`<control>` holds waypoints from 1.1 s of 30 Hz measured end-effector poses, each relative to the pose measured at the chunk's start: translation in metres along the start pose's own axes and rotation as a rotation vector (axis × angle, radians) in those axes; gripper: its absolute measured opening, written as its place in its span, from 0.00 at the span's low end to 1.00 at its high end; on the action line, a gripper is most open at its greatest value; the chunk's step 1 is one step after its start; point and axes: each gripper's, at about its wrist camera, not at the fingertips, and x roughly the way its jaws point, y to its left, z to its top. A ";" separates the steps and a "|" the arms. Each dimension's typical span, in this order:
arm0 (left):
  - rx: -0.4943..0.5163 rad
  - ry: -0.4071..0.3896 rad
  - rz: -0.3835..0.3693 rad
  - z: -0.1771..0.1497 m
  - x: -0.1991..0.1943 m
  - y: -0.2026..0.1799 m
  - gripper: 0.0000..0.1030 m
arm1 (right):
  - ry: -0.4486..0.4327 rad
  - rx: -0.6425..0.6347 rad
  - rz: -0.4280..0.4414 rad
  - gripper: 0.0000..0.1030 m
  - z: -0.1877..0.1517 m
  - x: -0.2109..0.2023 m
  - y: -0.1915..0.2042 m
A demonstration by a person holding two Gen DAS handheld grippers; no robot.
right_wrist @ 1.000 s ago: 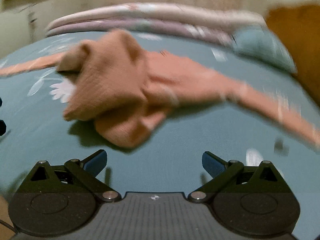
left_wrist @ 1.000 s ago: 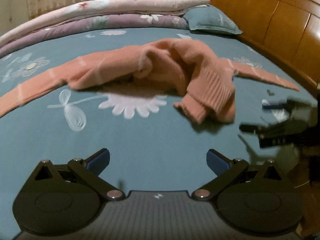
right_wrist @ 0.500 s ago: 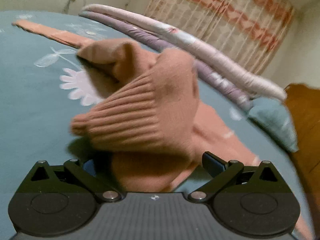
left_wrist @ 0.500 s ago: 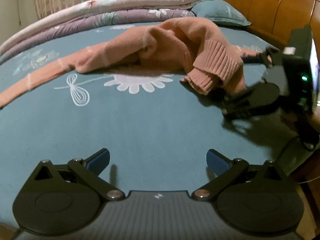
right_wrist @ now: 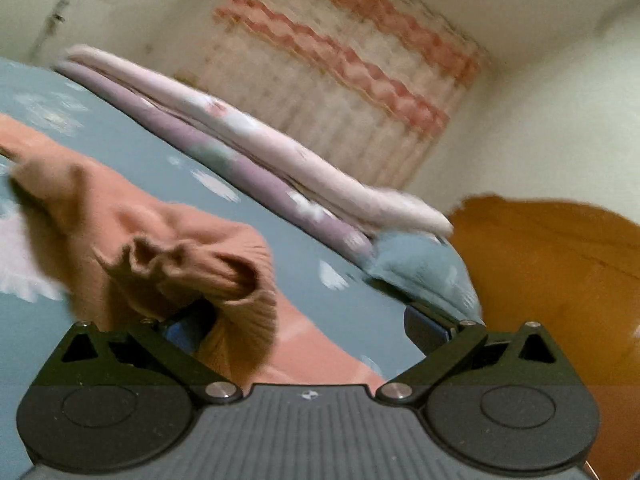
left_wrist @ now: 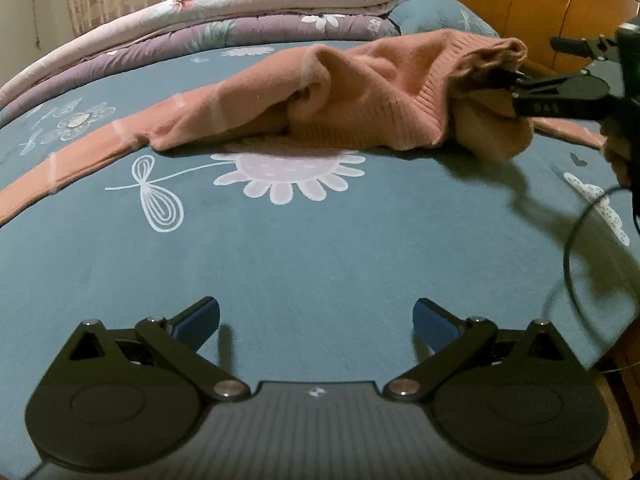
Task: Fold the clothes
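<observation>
Blue bedsheet (left_wrist: 320, 248) below left gripper (left_wrist: 316, 314), jaws apart, empty. Right gripper (right_wrist: 312, 324) spread wide, pink sweater (left_wrist: 360, 92) hem draped over one finger.

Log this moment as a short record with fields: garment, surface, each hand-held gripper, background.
garment: pink knit sweater, crumpled, one sleeve stretched out flat
surface: blue floral bedsheet
left hand-held gripper: open, empty, hovering short of the sweater
right hand-held gripper: open, ribbed hem draped over its left finger, not clamped
background: folded quilts, blue pillow, wooden headboard, curtain
</observation>
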 end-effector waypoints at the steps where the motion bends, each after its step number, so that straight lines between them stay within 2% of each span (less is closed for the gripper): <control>1: -0.001 0.004 -0.003 -0.001 0.002 0.001 0.99 | 0.027 -0.005 -0.010 1.00 -0.003 0.007 -0.004; 3: -0.005 0.014 -0.009 -0.002 0.005 0.003 0.99 | 0.069 -0.012 -0.007 1.00 -0.008 0.017 -0.009; 8: -0.021 0.058 -0.009 0.008 0.010 0.014 0.99 | 0.168 -0.027 0.061 1.00 -0.005 0.030 -0.016; 13: -0.045 0.062 -0.066 0.044 0.006 0.028 0.99 | 0.259 -0.097 0.086 1.00 0.005 0.047 -0.022; 17: -0.036 0.041 -0.049 0.078 0.002 0.032 0.99 | 0.295 -0.148 0.126 1.00 0.017 0.055 -0.029; 19: -0.043 0.030 -0.071 0.089 -0.003 0.035 0.99 | 0.312 -0.173 0.146 1.00 0.023 0.059 -0.032; 21: -0.048 0.023 -0.096 0.099 -0.006 0.038 0.99 | 0.277 -0.190 0.214 1.00 0.033 0.040 -0.033; 24: -0.044 0.044 -0.106 0.106 -0.001 0.042 0.99 | 0.191 -0.206 0.407 1.00 0.045 0.003 -0.029; 27: -0.031 0.071 -0.090 0.110 0.009 0.045 0.99 | 0.120 -0.335 0.532 1.00 0.048 -0.015 0.004; 29: -0.031 0.083 -0.093 0.111 0.014 0.047 0.99 | 0.093 -0.479 0.543 1.00 0.042 -0.013 0.038; 33: -0.027 0.111 -0.090 0.110 0.022 0.048 0.99 | 0.035 -0.824 0.424 1.00 0.014 0.012 0.095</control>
